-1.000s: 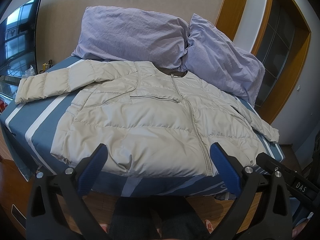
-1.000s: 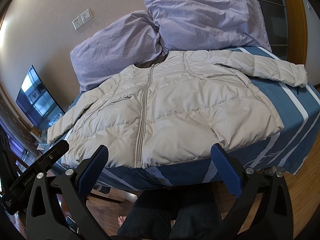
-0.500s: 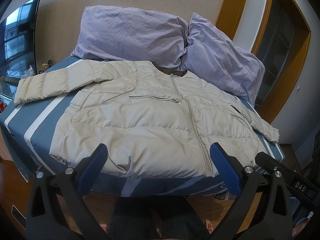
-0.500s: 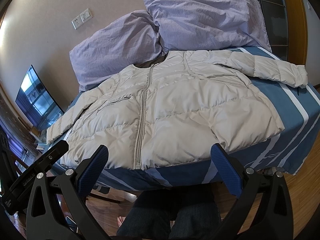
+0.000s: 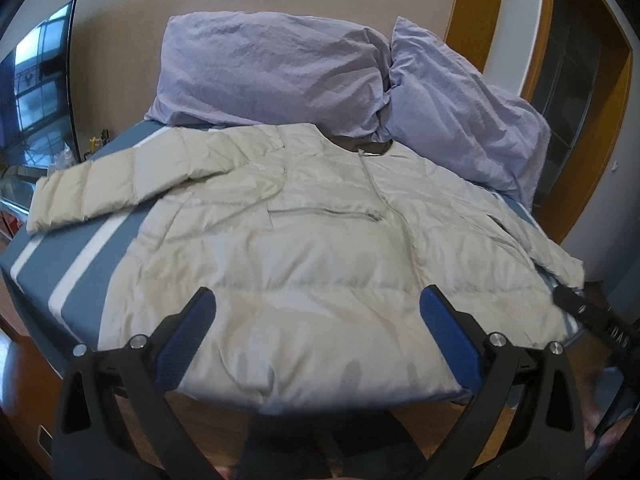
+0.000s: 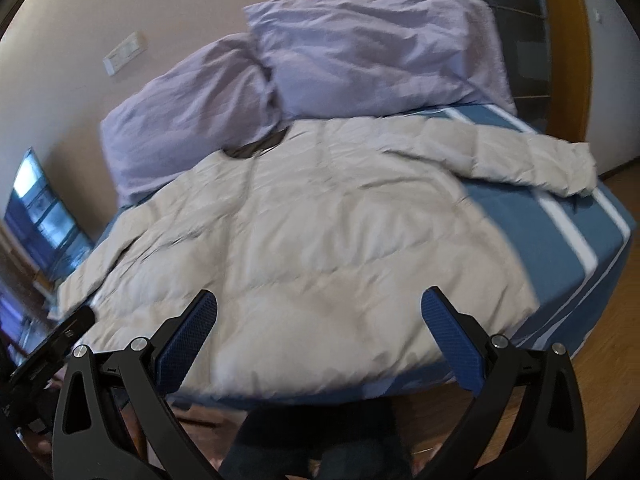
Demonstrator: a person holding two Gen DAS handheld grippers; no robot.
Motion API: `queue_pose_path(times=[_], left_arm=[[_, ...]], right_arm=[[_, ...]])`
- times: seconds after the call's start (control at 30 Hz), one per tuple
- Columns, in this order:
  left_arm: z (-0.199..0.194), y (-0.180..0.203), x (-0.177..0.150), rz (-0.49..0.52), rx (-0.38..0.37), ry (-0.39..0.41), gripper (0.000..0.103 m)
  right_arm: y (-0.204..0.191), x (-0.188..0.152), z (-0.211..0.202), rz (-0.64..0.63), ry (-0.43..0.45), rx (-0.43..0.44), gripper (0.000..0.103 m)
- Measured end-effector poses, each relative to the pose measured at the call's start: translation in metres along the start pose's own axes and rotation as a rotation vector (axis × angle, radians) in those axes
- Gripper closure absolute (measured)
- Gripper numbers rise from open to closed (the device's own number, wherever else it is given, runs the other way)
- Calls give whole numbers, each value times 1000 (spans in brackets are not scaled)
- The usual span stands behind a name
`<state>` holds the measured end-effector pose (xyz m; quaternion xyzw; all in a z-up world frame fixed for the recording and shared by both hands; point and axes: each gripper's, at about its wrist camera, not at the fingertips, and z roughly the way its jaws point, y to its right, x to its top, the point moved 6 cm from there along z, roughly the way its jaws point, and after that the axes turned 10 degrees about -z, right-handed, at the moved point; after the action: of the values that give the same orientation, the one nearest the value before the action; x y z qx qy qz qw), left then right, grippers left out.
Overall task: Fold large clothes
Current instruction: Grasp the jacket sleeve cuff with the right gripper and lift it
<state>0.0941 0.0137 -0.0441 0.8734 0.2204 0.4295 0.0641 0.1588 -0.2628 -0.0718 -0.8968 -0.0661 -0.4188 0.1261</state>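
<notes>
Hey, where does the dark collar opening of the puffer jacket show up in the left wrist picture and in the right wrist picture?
Left wrist: the dark collar opening sits above centre, slightly right, just below where the two pillows meet.
Right wrist: the collar opening sits above centre, left of the middle, at the foot of the pillows.
Shared landmark: the seam between the two purple pillows, directly above the collar in both views.
</notes>
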Motion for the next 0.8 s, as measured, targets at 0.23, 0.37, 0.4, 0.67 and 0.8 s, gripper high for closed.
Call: queue_pose_path(times=[0.23,0.37,0.4,0.67,0.8], left_arm=[[40,0,32,38,72,5,2],[69,-3,49,44,118,-5,2],[76,-5,52,41,133,-9,2],[118,-27,61,17,203,-48,2],[135,-33,51,19,213,-86,2]], right_arm=[[77,35,29,62,-1,-151,1],[138,50,53,146,-35,-240,1],[157,54,59,178,-45,-265,1],[301,50,60,457,-50,-484,1],[351,33,66,564,-95,-537,4]])
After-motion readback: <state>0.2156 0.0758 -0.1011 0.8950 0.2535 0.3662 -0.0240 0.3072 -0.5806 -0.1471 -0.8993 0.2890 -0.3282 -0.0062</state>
